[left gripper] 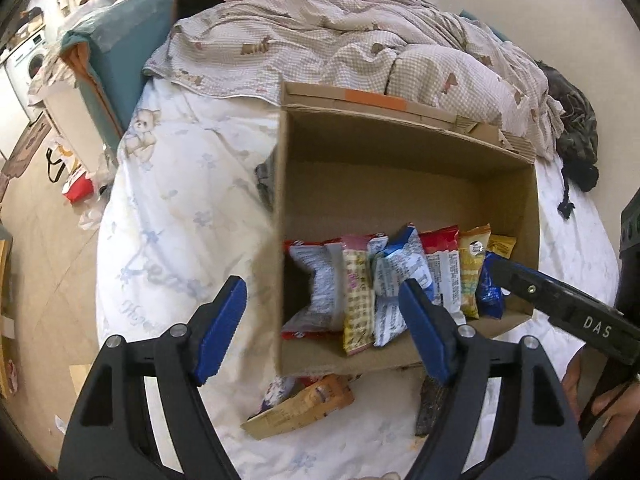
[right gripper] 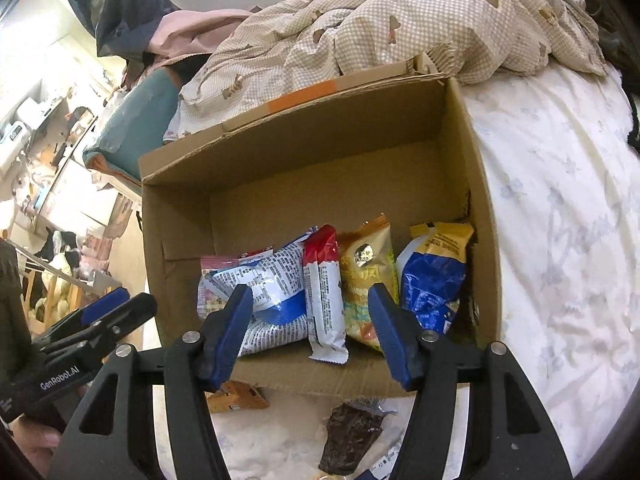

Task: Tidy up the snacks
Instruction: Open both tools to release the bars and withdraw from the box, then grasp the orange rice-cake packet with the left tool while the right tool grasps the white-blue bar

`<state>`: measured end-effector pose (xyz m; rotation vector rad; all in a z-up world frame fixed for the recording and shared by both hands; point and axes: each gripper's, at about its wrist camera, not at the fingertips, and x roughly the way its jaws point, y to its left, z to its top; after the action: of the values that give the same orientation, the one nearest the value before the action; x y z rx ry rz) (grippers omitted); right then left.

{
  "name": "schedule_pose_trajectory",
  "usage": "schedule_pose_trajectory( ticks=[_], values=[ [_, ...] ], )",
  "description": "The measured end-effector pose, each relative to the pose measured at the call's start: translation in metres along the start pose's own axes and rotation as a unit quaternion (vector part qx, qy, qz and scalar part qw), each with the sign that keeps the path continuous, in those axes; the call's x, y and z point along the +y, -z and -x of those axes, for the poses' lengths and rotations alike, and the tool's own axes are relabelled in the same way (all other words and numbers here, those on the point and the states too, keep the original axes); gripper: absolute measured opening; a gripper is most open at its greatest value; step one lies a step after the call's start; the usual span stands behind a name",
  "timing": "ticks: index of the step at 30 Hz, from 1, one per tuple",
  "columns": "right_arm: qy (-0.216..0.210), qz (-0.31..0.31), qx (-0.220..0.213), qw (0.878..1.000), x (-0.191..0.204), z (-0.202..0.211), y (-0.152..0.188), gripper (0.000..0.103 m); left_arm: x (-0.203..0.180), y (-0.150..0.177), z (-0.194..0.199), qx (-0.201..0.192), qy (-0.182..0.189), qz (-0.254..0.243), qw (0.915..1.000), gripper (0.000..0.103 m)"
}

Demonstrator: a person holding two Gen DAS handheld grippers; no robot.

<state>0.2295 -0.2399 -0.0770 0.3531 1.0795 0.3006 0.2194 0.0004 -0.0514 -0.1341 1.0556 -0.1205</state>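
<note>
Both grippers hover over the near edge of the cardboard box [right gripper: 476, 184], jaws open and empty. Packets stand in a row inside. The orange packet [left gripper: 298, 408] lies on the bed just before the box, long axis slanting, nearer the left gripper [left gripper: 324, 328]; the dark packet [right gripper: 352, 436] lies nearer the right gripper [right gripper: 312, 332].

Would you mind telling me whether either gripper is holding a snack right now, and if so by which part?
Nothing is held. The left gripper and right gripper both hang open above the cardboard box, with no snack packet between their pads.
</note>
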Motion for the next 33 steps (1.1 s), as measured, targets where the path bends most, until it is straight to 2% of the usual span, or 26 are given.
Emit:
schedule_pose_trajectory(
  ticks=[4,8,10,12,13,17,24,28,31,32,33],
  values=[
    [0.000,-0.011,-0.001,1.000,-0.004,0.012,0.008,0.063,0.009,0.012,0.009,0.022,0.012,-0.007,0.9997,0.076],
    [0.001,-0.012,0.000,1.000,-0.006,0.025,0.018,0.063,-0.002,0.034,0.006,0.064,0.007,-0.100,0.9929,0.076],
    [0.002,-0.011,0.001,1.000,-0.008,0.032,0.022,0.063,-0.007,0.046,0.003,0.073,-0.019,-0.144,0.9867,0.076],
    [0.004,-0.013,0.002,1.000,-0.012,0.038,0.028,0.063,-0.013,0.061,-0.005,0.085,-0.072,-0.195,0.9745,0.076],
    [0.010,-0.013,0.004,1.000,-0.014,0.040,0.031,0.063,-0.015,0.067,-0.010,0.097,-0.083,-0.212,0.9689,0.076],
    [0.024,-0.024,0.021,0.999,-0.027,0.046,0.049,0.063,-0.023,0.087,-0.037,0.154,-0.089,-0.255,0.9505,0.076],
    [0.032,-0.054,0.029,0.998,-0.047,0.056,0.066,0.063,-0.049,0.106,-0.074,0.187,-0.098,-0.321,0.9234,0.070],
    [0.031,-0.070,0.026,0.997,-0.057,0.061,0.069,0.063,-0.054,0.111,-0.097,0.209,-0.109,-0.334,0.9128,0.067],
    [0.031,-0.076,0.028,0.996,-0.061,0.061,0.069,0.063,-0.054,0.118,-0.106,0.213,-0.119,-0.349,0.9049,0.060],
    [0.032,-0.077,0.029,0.996,-0.061,0.060,0.069,0.063,-0.055,0.121,-0.107,0.205,-0.129,-0.359,0.9013,0.049],
    [0.033,-0.077,0.030,0.996,-0.062,0.060,0.069,0.063,-0.056,0.125,-0.108,0.201,-0.135,-0.370,0.8969,0.046]
  ],
)
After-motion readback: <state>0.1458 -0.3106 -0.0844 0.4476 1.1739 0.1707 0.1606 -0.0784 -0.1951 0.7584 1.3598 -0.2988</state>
